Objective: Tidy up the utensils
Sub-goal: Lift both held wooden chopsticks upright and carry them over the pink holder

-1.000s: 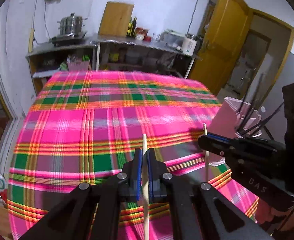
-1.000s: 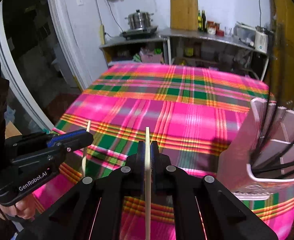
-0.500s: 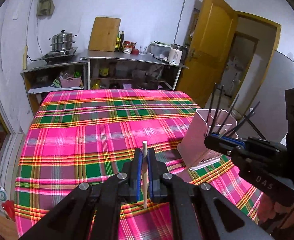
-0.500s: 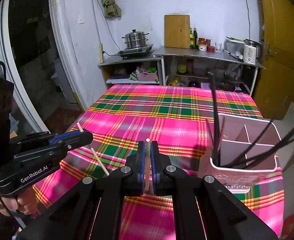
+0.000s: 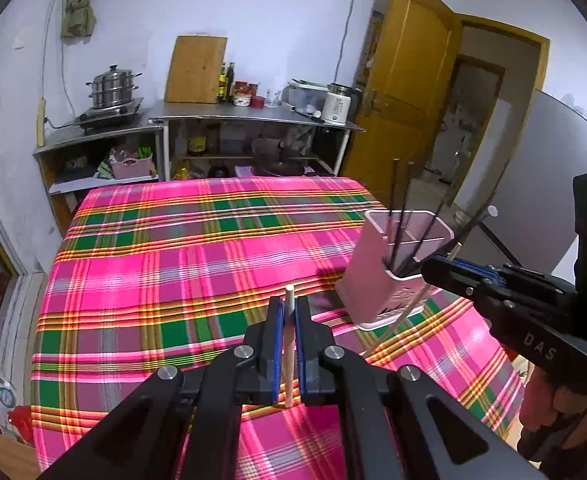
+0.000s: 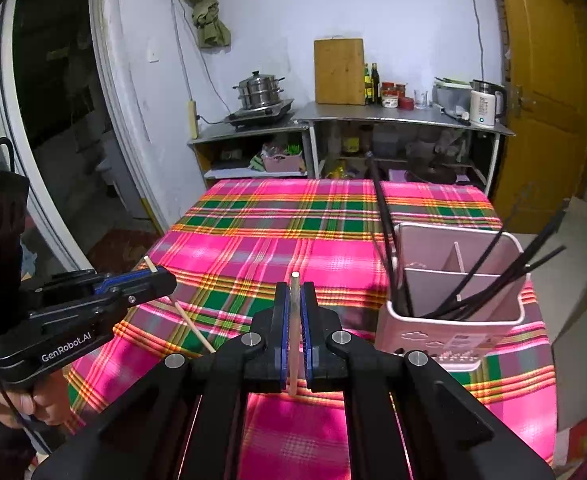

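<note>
Plaid cloth in pink, green and yellow [image 5: 173, 264] covers the table that serves as the work surface; behind it a steel counter [image 6: 397, 114] carries a steamer pot [image 6: 259, 90], a wooden cutting board [image 6: 339, 71] and a white kettle [image 6: 483, 107]. A yellow door [image 5: 405, 92] stands open to one side of the counter.

Landmark: the pink utensil holder [image 6: 453, 300], upright on the cloth near the table edge on the door side. It is divided into compartments and contains several black chopsticks [image 6: 385, 236] that lean outward over its rim.

Left gripper [image 5: 288, 312]: jaws clamped on a light wooden chopstick [image 5: 289, 344]. In the left wrist view the stick runs upright between the blue pads [image 5: 278, 332], its tip just above them. This gripper is held over the cloth, well apart from the holder, on the side away from the door.

Right gripper [image 6: 294, 308]: jaws closed on a second wooden chopstick [image 6: 293, 332], held the same way, tip protruding above the pads. It is positioned beside the holder, at about the level of the holder's rim. In the left wrist view the stick slants down past the holder's front wall; contact with the holder cannot be determined.
</note>
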`<act>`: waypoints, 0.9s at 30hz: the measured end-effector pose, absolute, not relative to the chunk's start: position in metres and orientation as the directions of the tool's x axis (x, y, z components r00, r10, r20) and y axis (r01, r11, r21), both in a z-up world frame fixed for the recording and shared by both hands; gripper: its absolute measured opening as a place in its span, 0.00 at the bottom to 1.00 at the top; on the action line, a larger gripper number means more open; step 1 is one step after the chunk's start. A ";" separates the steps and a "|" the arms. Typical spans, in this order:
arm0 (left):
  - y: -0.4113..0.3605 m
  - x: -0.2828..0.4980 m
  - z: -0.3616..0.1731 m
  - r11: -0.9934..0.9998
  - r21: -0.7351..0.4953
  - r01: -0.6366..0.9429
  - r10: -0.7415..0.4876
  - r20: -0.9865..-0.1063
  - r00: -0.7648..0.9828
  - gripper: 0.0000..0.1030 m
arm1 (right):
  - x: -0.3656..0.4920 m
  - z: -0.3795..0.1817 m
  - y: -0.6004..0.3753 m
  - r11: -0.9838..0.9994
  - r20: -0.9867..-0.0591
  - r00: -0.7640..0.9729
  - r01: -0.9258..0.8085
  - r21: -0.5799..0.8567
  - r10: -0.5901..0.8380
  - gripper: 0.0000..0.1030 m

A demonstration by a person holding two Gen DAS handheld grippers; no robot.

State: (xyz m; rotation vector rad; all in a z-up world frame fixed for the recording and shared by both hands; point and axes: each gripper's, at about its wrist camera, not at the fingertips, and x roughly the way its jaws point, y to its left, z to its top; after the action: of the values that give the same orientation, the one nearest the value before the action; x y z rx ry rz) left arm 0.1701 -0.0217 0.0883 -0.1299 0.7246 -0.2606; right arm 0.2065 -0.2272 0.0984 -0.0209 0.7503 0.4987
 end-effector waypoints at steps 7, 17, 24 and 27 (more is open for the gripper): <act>-0.050 0.172 0.095 0.933 -0.253 0.256 -0.360 -0.637 0.682 0.05 | 0.199 0.110 -0.255 0.899 -0.640 0.651 -0.411 0.154 0.407 0.05; -0.100 0.187 0.122 0.891 -0.270 0.364 -0.451 -0.599 0.661 0.05 | 0.200 0.133 -0.294 0.930 -0.608 0.710 -0.336 0.152 0.356 0.05; -0.121 0.204 0.156 0.873 -0.267 0.408 -0.486 -0.538 0.689 0.05 | 0.206 0.161 -0.313 0.943 -0.557 0.763 -0.303 0.140 0.328 0.05; -0.126 0.213 0.170 0.873 -0.262 0.412 -0.488 -0.513 0.707 0.05 | 0.212 0.173 -0.319 0.947 -0.529 0.786 -0.289 0.143 0.320 0.05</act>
State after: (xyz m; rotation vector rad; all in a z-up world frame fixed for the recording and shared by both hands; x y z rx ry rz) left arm 0.2131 -0.1260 0.1703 -0.1312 0.6062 -0.5016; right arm 0.2116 -0.3187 0.1726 0.0551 0.5794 0.3282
